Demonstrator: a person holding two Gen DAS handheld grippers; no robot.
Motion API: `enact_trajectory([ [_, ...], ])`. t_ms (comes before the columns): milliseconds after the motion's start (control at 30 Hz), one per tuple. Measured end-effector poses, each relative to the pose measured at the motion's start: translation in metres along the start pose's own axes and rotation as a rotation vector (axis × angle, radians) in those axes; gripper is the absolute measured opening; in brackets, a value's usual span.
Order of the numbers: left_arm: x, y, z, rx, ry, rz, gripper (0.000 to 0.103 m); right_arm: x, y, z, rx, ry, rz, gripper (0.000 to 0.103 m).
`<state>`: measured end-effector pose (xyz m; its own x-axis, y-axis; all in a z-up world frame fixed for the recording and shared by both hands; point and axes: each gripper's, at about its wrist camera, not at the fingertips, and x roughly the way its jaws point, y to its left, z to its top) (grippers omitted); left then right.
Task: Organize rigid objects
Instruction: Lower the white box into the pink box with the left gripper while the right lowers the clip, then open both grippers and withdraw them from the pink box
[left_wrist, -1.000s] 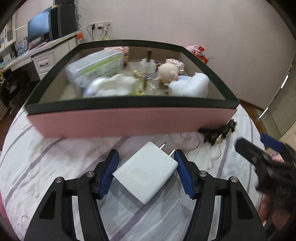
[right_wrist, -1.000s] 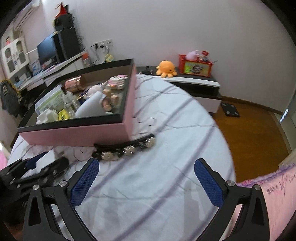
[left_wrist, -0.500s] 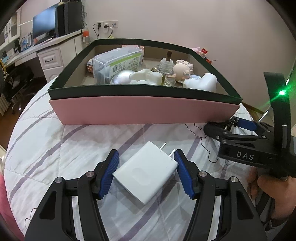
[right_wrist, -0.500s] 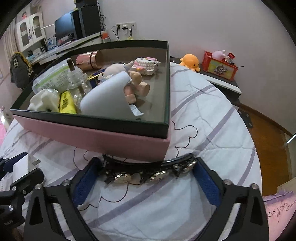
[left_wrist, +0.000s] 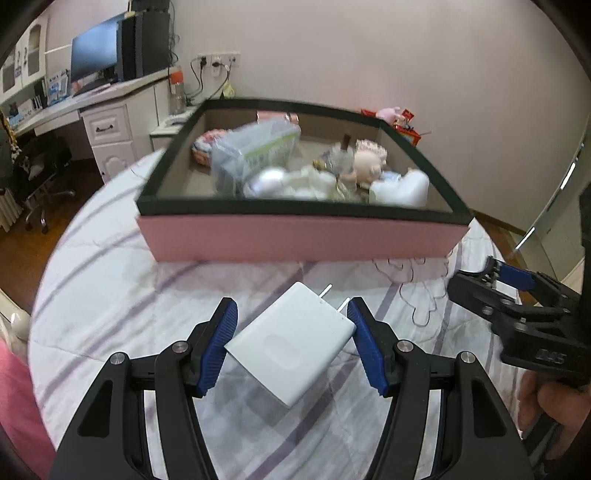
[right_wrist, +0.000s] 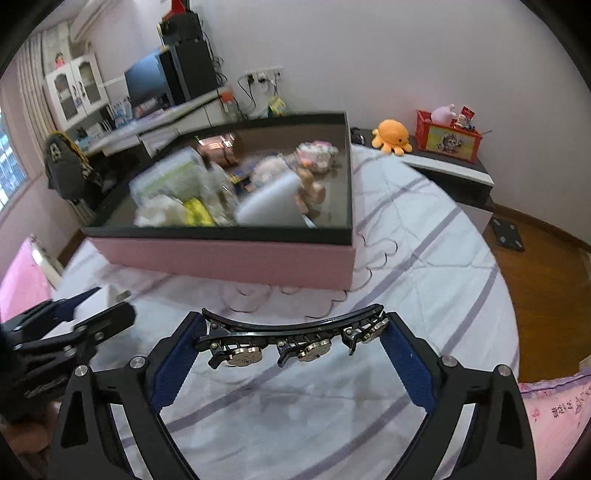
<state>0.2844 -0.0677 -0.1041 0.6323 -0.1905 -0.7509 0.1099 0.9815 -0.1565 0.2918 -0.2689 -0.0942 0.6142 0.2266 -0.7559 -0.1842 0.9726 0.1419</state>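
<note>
My left gripper (left_wrist: 293, 334) is shut on a white plug-in charger (left_wrist: 291, 341) and holds it above the striped bedspread, its prongs toward the box. My right gripper (right_wrist: 291, 345) is shut on a black hair clip (right_wrist: 295, 334) with round metal decorations, held across the fingers above the bed. A pink box with a dark rim (left_wrist: 295, 238) stands ahead, filled with several small items: a doll, a clear case, a bottle. The box also shows in the right wrist view (right_wrist: 229, 258). The right gripper shows at the right of the left wrist view (left_wrist: 517, 306), and the left gripper at the left of the right wrist view (right_wrist: 70, 325).
The bed has a white quilt with purple stripes (right_wrist: 424, 266). A desk with a monitor (left_wrist: 96, 59) stands at the back left. A low cabinet with an orange octopus toy (right_wrist: 392, 136) and a red box (right_wrist: 448, 140) is at the right. Wooden floor (right_wrist: 546, 295) lies beyond the bed edge.
My right gripper has closed on the hair clip and lifted it away from the box's front wall. My left gripper has risen with the charger still in it.
</note>
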Motion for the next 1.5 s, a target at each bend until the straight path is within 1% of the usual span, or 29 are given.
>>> enact_trajectory([
  [167, -0.019, 0.007, 0.025, 0.014, -0.065, 0.006, 0.063, -0.025, 0.008, 0.019, -0.011, -0.064, 0.033, 0.095],
  [233, -0.024, 0.009, 0.039, 0.021, -0.096, 0.014, 0.063, -0.03, 0.013, 0.032, -0.026, -0.092, 0.039, 0.095],
  [400, -0.034, 0.014, 0.082, 0.041, -0.182, 0.032, 0.063, -0.028, 0.022, 0.066, -0.037, -0.149, 0.05, 0.095],
  [500, -0.026, 0.018, 0.109, 0.05, -0.205, 0.046, 0.063, -0.018, 0.025, 0.089, -0.026, -0.172, 0.066, 0.095],
  [567, -0.013, 0.02, 0.126, 0.055, -0.204, 0.058, 0.063, -0.008, 0.025, 0.104, -0.01, -0.18, 0.078, 0.095],
  [700, 0.015, 0.025, 0.148, 0.062, -0.196, 0.085, 0.063, 0.021, 0.022, 0.131, 0.03, -0.174, 0.082, 0.095],
  [767, 0.029, 0.029, 0.157, 0.048, -0.178, 0.078, 0.063, 0.039, 0.021, 0.14, 0.047, -0.157, 0.074, 0.095],
  [833, 0.043, 0.029, 0.164, 0.052, -0.167, 0.089, 0.063, 0.052, 0.018, 0.143, 0.063, -0.142, 0.069, 0.095],
  [1000, 0.067, 0.03, 0.169, 0.059, -0.134, 0.093, 0.063, 0.082, 0.014, 0.145, 0.093, -0.096, 0.055, 0.096],
  [1167, 0.079, 0.033, 0.165, 0.058, -0.101, 0.094, 0.064, 0.094, 0.016, 0.142, 0.108, -0.06, 0.06, 0.098],
  [1200, 0.08, 0.034, 0.164, 0.06, -0.098, 0.1, 0.065, 0.096, 0.015, 0.141, 0.114, -0.049, 0.064, 0.102],
  [1233, 0.08, 0.035, 0.164, 0.063, -0.097, 0.105, 0.068, 0.097, 0.014, 0.141, 0.12, -0.041, 0.064, 0.103],
  [1300, 0.073, 0.036, 0.162, 0.063, -0.11, 0.109, 0.084, 0.097, 0.011, 0.138, 0.142, -0.027, 0.084, 0.103],
  [1333, 0.067, 0.036, 0.161, 0.061, -0.126, 0.112, 0.088, 0.096, 0.009, 0.137, 0.16, -0.025, 0.092, 0.103],
  [1400, 0.055, 0.038, 0.16, 0.055, -0.153, 0.126, 0.101, 0.09, 0.004, 0.133, 0.202, -0.032, 0.11, 0.103],
  [1433, 0.049, 0.039, 0.159, 0.052, -0.161, 0.13, 0.103, 0.086, 0.0, 0.131, 0.225, -0.035, 0.131, 0.103],
  [1500, 0.034, 0.04, 0.157, 0.055, -0.179, 0.132, 0.103, 0.08, -0.002, 0.129, 0.25, -0.039, 0.149, 0.103],
])
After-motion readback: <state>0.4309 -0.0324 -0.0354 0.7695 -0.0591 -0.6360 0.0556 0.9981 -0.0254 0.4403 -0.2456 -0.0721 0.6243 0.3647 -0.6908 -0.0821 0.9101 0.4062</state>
